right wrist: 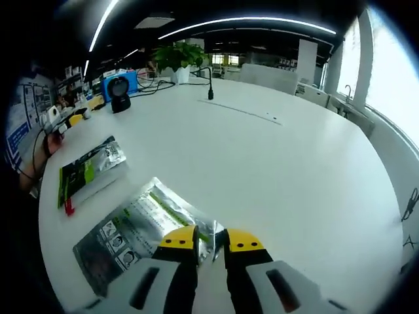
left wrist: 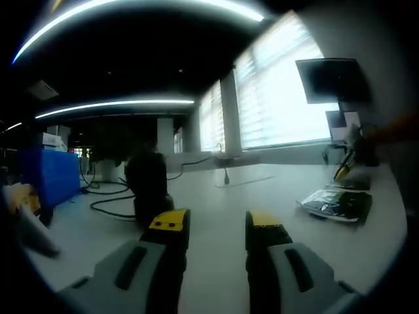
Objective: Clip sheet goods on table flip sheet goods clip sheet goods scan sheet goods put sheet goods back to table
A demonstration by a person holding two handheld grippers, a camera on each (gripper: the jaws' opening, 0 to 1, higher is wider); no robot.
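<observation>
Two foil packets lay flat on the white table [right wrist: 275, 163]. My right gripper [right wrist: 211, 241] had its jaws nearly closed at the near packet's [right wrist: 141, 226] corner edge, the thin place to pinch, though I could not tell whether they gripped it. The green packet [right wrist: 88, 169] lay apart, beyond it. My left gripper [left wrist: 216, 226] hung released over bare tabletop, with open room ahead.
</observation>
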